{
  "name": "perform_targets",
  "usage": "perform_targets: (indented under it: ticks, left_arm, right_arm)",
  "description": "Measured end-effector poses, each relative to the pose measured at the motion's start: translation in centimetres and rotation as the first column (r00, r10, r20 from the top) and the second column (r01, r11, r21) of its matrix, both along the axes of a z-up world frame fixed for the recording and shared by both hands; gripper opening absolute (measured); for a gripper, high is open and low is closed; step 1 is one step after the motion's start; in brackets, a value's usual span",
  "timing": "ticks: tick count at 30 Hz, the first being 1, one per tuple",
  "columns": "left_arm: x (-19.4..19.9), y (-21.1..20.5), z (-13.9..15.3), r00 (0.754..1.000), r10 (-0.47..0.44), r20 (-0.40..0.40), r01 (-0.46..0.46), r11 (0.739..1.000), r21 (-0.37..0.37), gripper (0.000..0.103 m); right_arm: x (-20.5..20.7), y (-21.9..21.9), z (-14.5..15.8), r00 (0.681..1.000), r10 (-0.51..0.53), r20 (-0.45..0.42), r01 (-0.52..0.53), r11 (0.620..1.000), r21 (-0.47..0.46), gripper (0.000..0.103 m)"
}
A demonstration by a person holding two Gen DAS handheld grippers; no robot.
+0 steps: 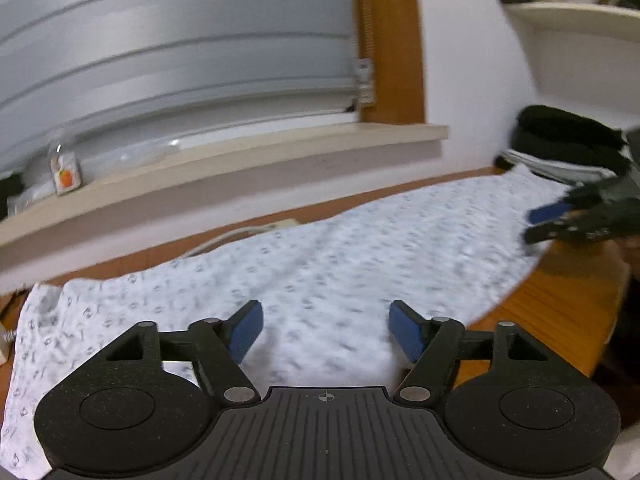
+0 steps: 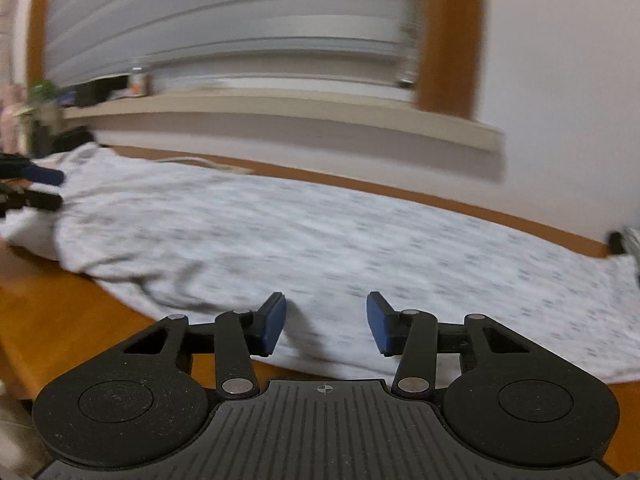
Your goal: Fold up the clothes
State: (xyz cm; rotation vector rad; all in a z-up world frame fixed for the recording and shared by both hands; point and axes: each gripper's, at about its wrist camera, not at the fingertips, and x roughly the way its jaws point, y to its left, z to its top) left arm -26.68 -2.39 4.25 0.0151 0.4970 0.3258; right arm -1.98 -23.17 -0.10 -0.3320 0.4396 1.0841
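Observation:
A white garment with a small grey print [image 1: 312,264] lies spread along the wooden table [image 1: 560,312], reaching toward the wall. My left gripper [image 1: 326,330] hovers open over the garment's near edge, nothing between its blue pads. In the right wrist view the same garment [image 2: 320,248] stretches across the table [image 2: 60,312], and my right gripper [image 2: 326,322] stands open above its near hem. Each gripper shows in the other's view: the right gripper [image 1: 548,224] at the garment's right end, the left gripper [image 2: 44,188] at its left end. Both views are blurred.
A window sill [image 1: 240,168] with a small carton [image 1: 66,174] and shut blinds runs behind the table. A pile of dark and striped folded clothes [image 1: 568,144] sits at the back right under a white shelf [image 1: 580,28]. A white cable [image 1: 240,236] lies behind the garment.

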Motion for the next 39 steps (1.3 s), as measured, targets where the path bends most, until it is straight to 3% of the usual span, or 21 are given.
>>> perform_targets:
  ticks: [5,7,9,11,14,17,20,22,24,26,32,39]
  left_arm:
    - [1.1,-3.4,-1.0,1.000,-0.029,-0.011,0.030,0.994,0.102,0.076]
    - [1.5,-4.5,-1.2,0.999,-0.036,-0.009,0.037,0.990,0.134,0.063]
    - [1.8,-5.5,-1.2,0.999,-0.050,-0.006,0.050,0.987,0.152,0.039]
    - [2.1,-6.5,-1.4,0.998,-0.063,-0.005,0.063,0.984,0.169,0.035]
    - [2.9,-7.8,-2.2,0.996,-0.081,-0.038,0.087,0.978,0.191,0.040]
    - [3.8,-8.7,-3.1,0.993,-0.093,-0.078,0.108,0.970,0.216,0.062]
    - [4.6,-8.8,-4.0,0.987,-0.102,-0.123,0.130,0.959,0.251,0.061]
    - [5.1,-8.5,-4.4,0.983,-0.110,-0.146,0.148,0.950,0.277,0.049]
    - [5.6,-7.9,-4.5,0.979,-0.114,-0.166,0.160,0.943,0.292,0.023]
    - [5.8,-7.1,-3.7,0.979,-0.129,-0.159,0.170,0.944,0.283,0.005]
    - [5.0,-3.8,1.1,0.986,-0.162,-0.042,0.167,0.970,0.178,0.004]
    - [6.1,1.0,4.3,0.985,-0.168,0.031,0.166,0.985,0.044,0.004]
  right_arm:
    - [-2.7,2.6,-0.1,0.998,0.063,0.014,-0.063,0.998,-0.019,0.045]
    - [-3.5,3.2,-0.2,0.997,0.065,0.034,-0.064,0.998,-0.026,0.045]
    - [-4.0,3.5,-0.2,0.997,0.058,0.041,-0.057,0.998,-0.026,0.046]
    - [-4.4,3.7,-0.2,0.998,0.060,0.032,-0.060,0.998,-0.014,0.046]
    - [-5.5,3.2,-0.3,0.997,0.070,0.038,-0.070,0.998,0.001,0.046]
    - [-6.6,2.8,-0.5,0.996,0.088,0.028,-0.089,0.996,0.021,0.048]
    - [-7.6,2.9,-0.8,0.994,0.108,0.024,-0.109,0.994,0.022,0.050]
    - [-8.2,3.2,-0.9,0.991,0.130,0.024,-0.130,0.991,0.017,0.051]
    - [-8.7,3.6,-0.9,0.988,0.153,0.029,-0.153,0.988,0.011,0.051]
    - [-9.1,3.9,-0.8,0.985,0.168,0.037,-0.169,0.986,0.009,0.051]
    - [-9.4,4.7,-0.5,0.972,0.229,0.043,-0.229,0.973,-0.009,0.051]
    - [-10.0,7.6,0.2,0.939,0.344,0.017,-0.343,0.939,-0.025,0.050]
